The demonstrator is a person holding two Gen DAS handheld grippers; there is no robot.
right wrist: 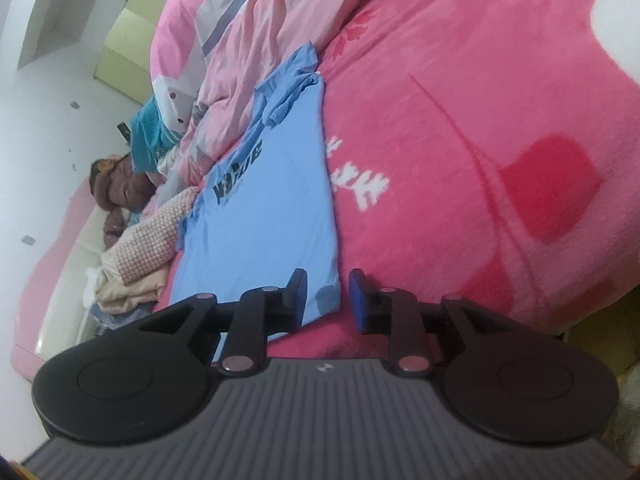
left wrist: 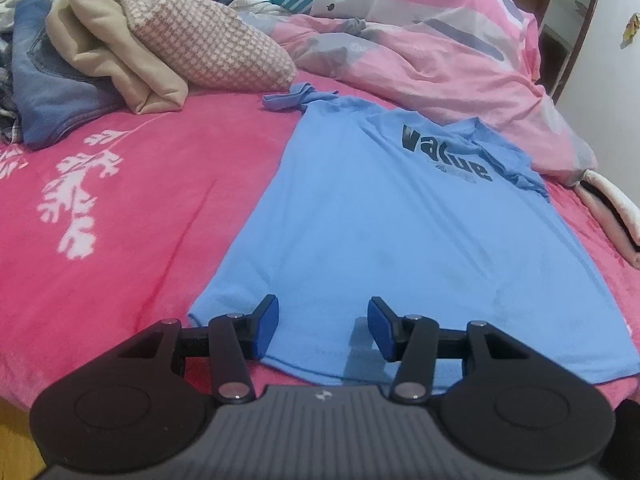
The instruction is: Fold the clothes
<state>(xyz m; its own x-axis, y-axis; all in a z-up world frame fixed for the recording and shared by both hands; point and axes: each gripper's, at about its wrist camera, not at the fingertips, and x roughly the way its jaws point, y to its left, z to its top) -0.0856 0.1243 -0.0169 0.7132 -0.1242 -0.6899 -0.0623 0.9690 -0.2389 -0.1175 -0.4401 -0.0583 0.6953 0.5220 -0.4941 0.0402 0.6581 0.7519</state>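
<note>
A pink bed [left wrist: 120, 208] carries a blue T-shirt [left wrist: 380, 220] spread flat near its edge. The left claw [left wrist: 323, 328] hovers spread over the near hem; the right claw [right wrist: 328, 300] stands slightly parted at the shirt's corner, pinching nothing

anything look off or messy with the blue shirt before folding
The blue t-shirt lies mostly flat on the pink blanket, but its far left sleeve is twisted into a bunch, and the right sleeve is rumpled against the pink duvet.
</note>
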